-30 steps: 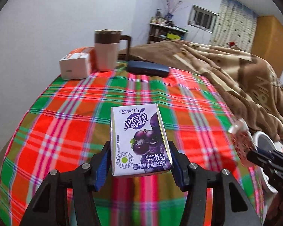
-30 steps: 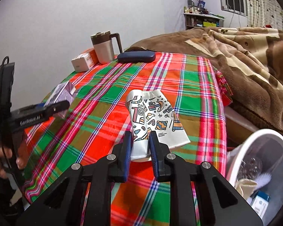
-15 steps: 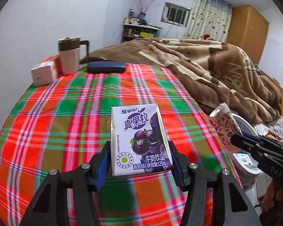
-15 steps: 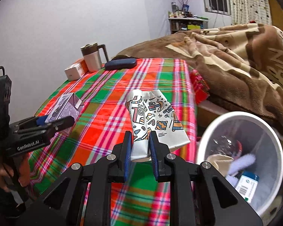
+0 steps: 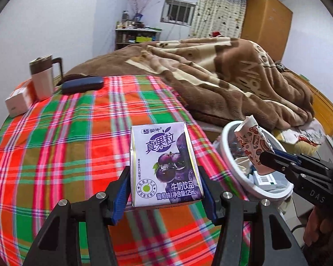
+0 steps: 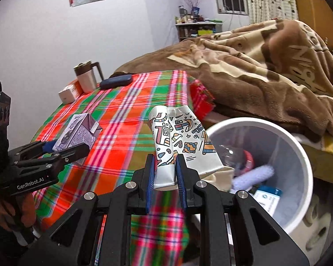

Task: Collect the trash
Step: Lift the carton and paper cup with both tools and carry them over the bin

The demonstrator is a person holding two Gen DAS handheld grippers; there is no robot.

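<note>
My left gripper (image 5: pixel 164 190) is shut on a purple grape milk carton (image 5: pixel 165 164), held above the plaid tablecloth (image 5: pixel 77 133); the carton also shows in the right wrist view (image 6: pixel 77 133). My right gripper (image 6: pixel 165 173) is shut on a crushed white paper cup (image 6: pixel 179 146) with colourful doodles, held at the table's right edge beside the white trash bin (image 6: pixel 299 155). In the left wrist view the cup (image 5: pixel 253 141) hangs over the bin's rim (image 5: pixel 228 155). The bin holds several pieces of trash.
At the table's far end stand a brown-lidded mug (image 5: pixel 42 79), an orange-and-white box (image 5: pixel 17 99) and a dark blue case (image 5: pixel 83 85). A bed with a brown blanket (image 5: pixel 211 82) runs along the table's right side, behind the bin.
Both grippers have swung right toward the bin with their loads. The paper cup has gone from over the table to the bin's rim. The carton has come closer to the table's right edge.
</note>
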